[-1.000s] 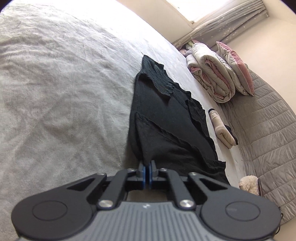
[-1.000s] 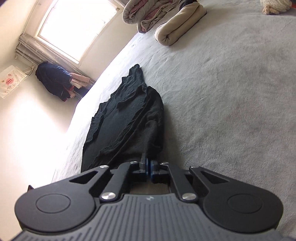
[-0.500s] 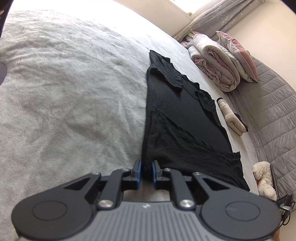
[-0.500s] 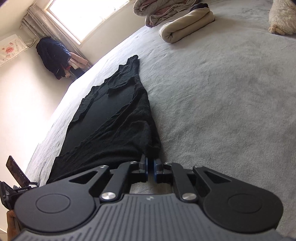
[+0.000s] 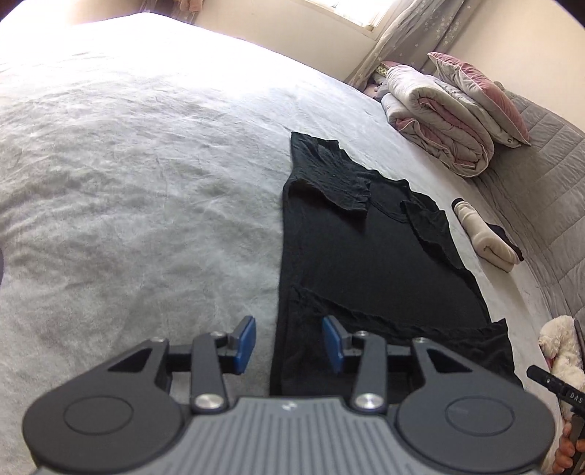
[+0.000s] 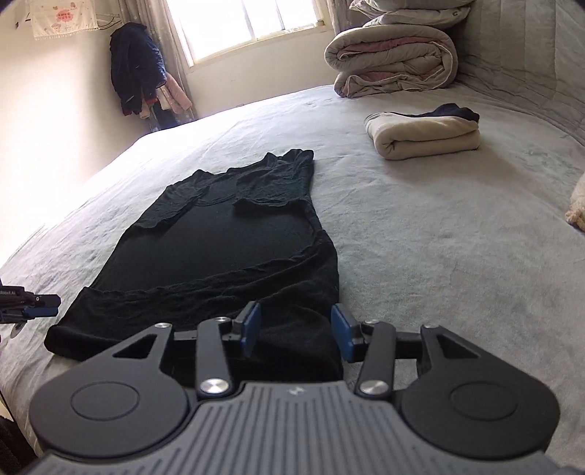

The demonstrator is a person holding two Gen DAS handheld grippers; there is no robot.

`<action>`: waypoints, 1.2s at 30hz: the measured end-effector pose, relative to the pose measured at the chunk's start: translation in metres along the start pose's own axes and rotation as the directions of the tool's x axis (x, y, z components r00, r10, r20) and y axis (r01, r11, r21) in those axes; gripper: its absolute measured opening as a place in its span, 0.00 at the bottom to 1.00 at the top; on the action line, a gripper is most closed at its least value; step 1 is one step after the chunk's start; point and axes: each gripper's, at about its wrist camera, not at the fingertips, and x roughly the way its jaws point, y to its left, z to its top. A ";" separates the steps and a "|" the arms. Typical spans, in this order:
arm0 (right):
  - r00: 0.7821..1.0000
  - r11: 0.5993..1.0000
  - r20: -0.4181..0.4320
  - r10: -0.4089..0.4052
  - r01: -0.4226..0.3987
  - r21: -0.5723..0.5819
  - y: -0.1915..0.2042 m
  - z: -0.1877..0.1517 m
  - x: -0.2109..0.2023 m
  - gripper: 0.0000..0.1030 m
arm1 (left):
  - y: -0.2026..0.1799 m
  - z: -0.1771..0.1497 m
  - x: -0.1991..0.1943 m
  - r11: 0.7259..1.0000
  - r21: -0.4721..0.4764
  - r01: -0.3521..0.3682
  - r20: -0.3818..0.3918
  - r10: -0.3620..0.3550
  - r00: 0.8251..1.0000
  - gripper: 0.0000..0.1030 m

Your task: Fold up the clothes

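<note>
Cream plush toy beside left tongs

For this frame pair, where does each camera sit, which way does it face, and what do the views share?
Left wrist: on the left gripper, jaws opening, above the black shirt's hem edge, facing the quilt; fingers at lower right.
Right wrist: on the right gripper, jaws opening, above the opposite hem corner, facing the window; left gripper's tip at left.
Shared: shirt, quilt, folded cream garment, bed.
</note>
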 end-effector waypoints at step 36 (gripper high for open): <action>0.990 0.845 -0.057 0.129 -0.140 -0.517 0.070 -0.009 0.108 0.54 | -0.037 -0.046 0.016 0.894 0.422 -0.152 0.280 0.031 0.959 0.05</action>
